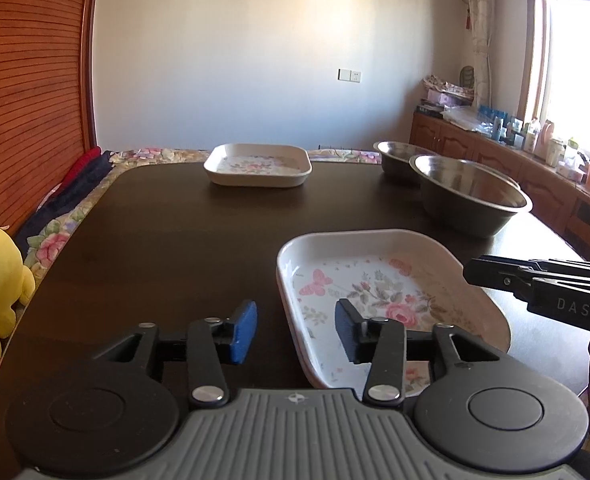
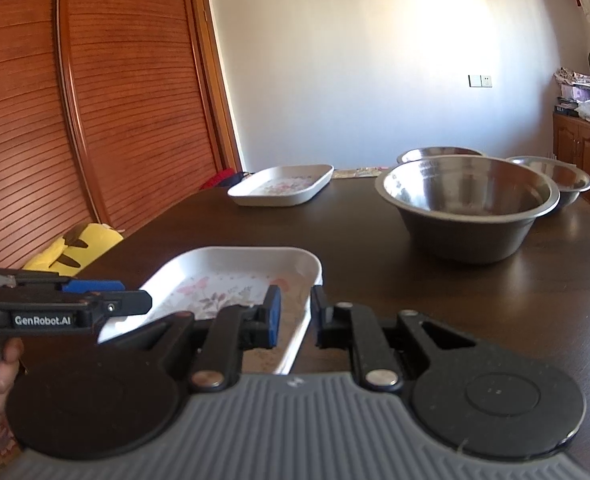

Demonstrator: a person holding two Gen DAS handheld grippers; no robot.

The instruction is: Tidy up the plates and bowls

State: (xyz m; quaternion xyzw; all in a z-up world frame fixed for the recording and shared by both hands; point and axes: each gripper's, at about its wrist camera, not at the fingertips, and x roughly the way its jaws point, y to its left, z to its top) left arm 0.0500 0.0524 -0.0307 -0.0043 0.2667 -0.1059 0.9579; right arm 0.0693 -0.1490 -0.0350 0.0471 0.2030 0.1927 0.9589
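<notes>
- Presently, the near floral tray plate (image 1: pixel 391 300) is seen lying flat at the near edge of the dark table (image 1: pixel 155 240), its long axis running from near edge toward far edge.
- Left gripper (image 1: pixel 295 330): jaws spread, straddling the plate's left rim; one blue pad (image 1: pixel 244 332) outside over the table, the other above the plate's floor. No contact can be confirmed.
- Right gripper (image 2: pixel 295 316): jaws spread, straddling the same plate's right rim; nothing is pinched.
- Both grippers are judged about equally near; a closing on either rim seems the coming move.
- Far floral tray plate (image 1: pixel 257 165): noted at the far edge, well apart, likely the stacking target.
- Large steel bowl (image 2: pixel 469 206): just beyond the near plate toward the right edge; two smaller steel bowls (image 2: pixel 551 178) behind it.
- The path to the far plate appears unobstructed.
</notes>
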